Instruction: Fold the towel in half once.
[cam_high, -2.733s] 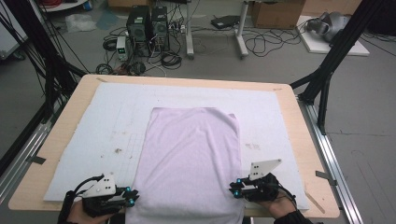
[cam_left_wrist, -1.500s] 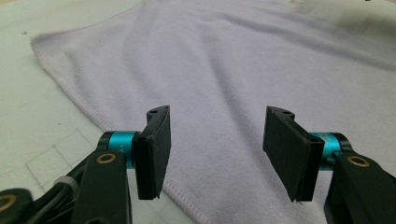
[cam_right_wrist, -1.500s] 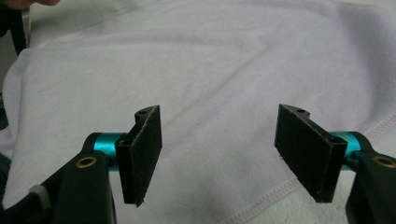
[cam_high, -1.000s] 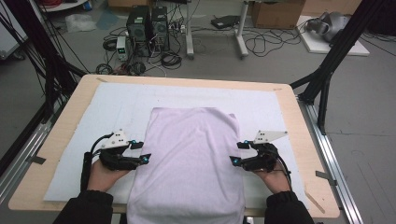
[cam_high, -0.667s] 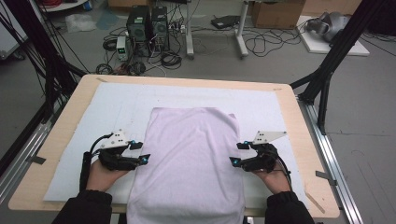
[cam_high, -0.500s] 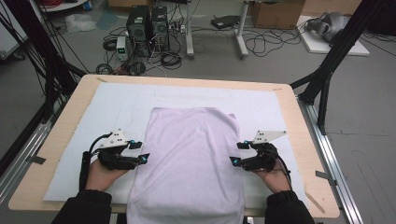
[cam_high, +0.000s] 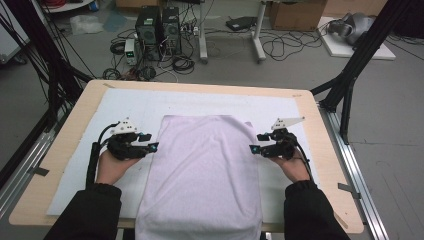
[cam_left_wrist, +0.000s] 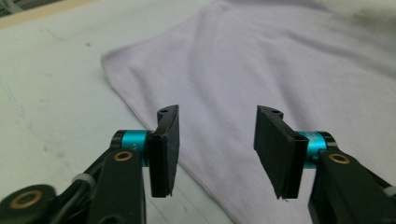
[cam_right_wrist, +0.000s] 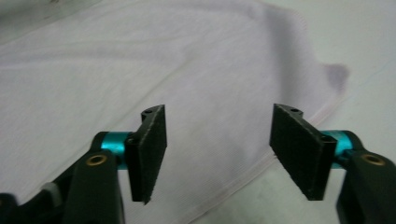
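From the high view, a pale lilac cloth (cam_high: 202, 175) lies flat down the middle of a white sheet (cam_high: 125, 107) on the wooden table (cam_high: 80, 100), its near end hanging over the table's front edge. The left gripper (cam_high: 150, 146) sits at the cloth's left edge and the right gripper (cam_high: 254, 148) at its right edge, both pointing inward. Each rests on an upturned palm, dark sleeves coming in from below. Computers and cables crowd the floor beyond.

The left gripper view adds the cloth's hemmed edge and far corner (cam_left_wrist: 105, 63). The jaws stand apart above that edge; they have just been closing, with nothing pressed between them.

The right gripper view shows the opposite hem (cam_right_wrist: 261, 163) below parted jaws, also just closing, gripping nothing.
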